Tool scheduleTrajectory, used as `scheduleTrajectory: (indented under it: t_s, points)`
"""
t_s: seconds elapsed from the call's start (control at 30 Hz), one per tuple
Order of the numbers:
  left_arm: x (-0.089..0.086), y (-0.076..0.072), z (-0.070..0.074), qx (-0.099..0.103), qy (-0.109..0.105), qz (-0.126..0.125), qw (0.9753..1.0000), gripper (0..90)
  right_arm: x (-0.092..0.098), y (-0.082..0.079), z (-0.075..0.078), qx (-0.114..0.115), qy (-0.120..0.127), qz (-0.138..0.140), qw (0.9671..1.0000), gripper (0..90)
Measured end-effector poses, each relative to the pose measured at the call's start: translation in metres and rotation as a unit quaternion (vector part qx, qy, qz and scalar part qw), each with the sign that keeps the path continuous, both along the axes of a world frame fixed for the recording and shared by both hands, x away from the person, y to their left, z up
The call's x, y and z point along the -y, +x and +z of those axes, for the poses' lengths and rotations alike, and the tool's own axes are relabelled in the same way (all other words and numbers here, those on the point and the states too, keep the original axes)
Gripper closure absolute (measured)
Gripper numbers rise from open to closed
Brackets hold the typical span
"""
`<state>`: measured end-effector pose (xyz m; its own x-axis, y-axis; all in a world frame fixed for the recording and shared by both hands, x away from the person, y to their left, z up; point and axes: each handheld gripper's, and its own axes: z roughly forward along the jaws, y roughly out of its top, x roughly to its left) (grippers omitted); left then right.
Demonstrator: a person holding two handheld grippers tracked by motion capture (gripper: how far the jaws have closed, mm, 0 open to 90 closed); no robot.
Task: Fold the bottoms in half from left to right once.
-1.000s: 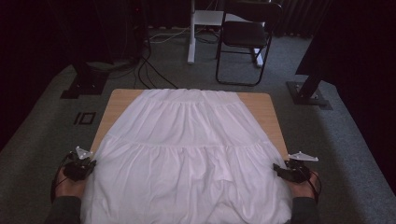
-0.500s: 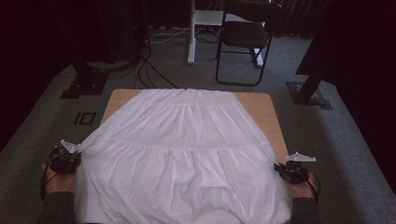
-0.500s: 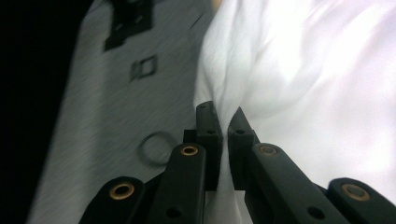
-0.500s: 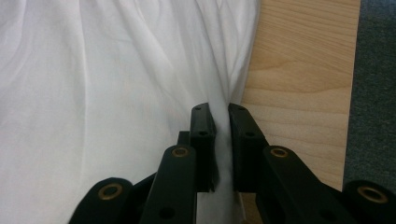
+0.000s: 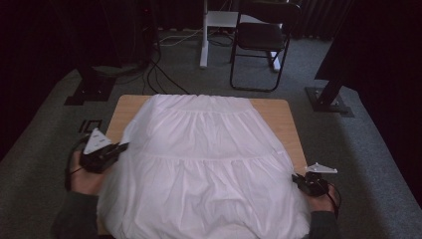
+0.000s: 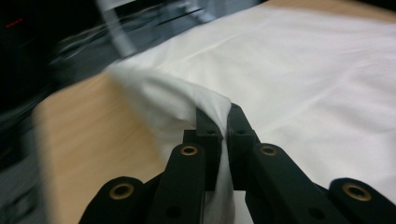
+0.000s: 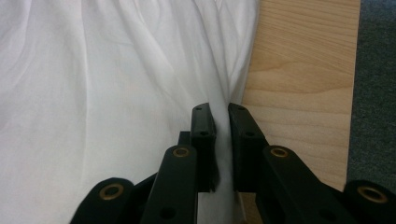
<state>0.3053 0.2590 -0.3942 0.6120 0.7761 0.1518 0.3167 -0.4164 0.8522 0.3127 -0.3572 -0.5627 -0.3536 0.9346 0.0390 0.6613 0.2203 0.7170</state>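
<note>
1. Bench (image 5: pixel 278 110): pale wood-grain top, rectangular, smooth; bare strips show at the far corners and along the right edge.
2. White skirt (image 5: pixel 204 164): thin tiered cotton-like cloth, gathered seams across it, waistband at the far end, hem hanging over the near edge. It lies spread flat and covers most of the bench.
3. Left gripper (image 6: pixel 223 122): black fingers clenched on a raised fold of the skirt's left edge, cloth lifted just off the wood. In the high view the left gripper (image 5: pixel 107 152) sits at the left side, mid-length.
4. Right gripper (image 7: pixel 219 122): fingers clamped on the skirt's right edge where it meets the bare wood; it shows low at the near right corner (image 5: pixel 309 183).
5. Step in hand, judged: flattening or starting a fold. Keep both pinches tight, pull evenly outward, lift the two sides together so the thin cloth doesn't bunch or slip.
</note>
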Motion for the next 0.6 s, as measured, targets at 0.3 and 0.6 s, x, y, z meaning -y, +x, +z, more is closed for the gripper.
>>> scheduleTrajectory:
  t_s: [0.3, 0.6]
  points:
    - [0.125, 0.032, 0.002, -0.032, -0.104, -0.182, 0.9774, 88.1, -0.001, 0.002, 0.0, 0.003, -0.003, 0.002, 1.0, 82.2]
    - [0.224, 0.044, -0.056, -0.099, -0.069, -0.255, 0.9595, 88.0, -0.005, 0.005, 0.001, -0.001, -0.012, -0.001, 0.9999, 81.8]
